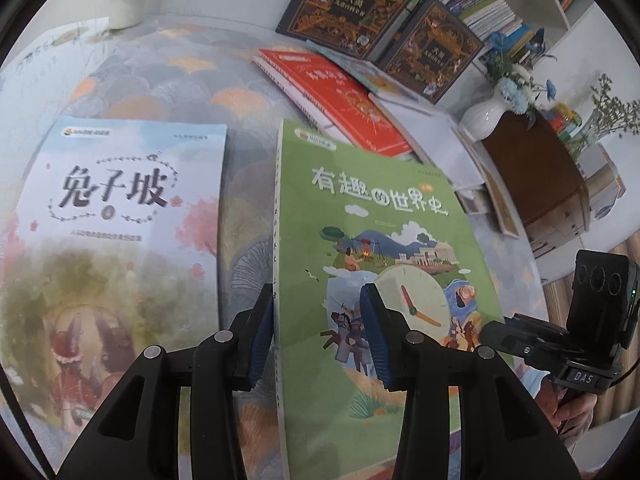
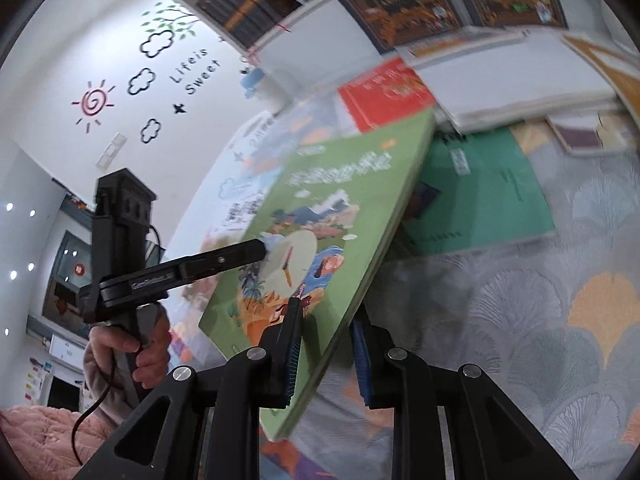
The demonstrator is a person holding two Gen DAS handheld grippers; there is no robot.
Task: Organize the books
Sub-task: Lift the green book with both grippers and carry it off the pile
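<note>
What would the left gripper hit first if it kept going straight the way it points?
Probably the green book itself: the left gripper already straddles its spine edge. Beyond the book lies the red book, though depth is unclear.

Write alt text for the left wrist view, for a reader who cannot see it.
The left gripper clamps the spine edge of a green book with a clock on its cover, lifted off a patterned cloth. A pale blue book lies to its left, a red book behind, and the right gripper shows at the right.
</note>
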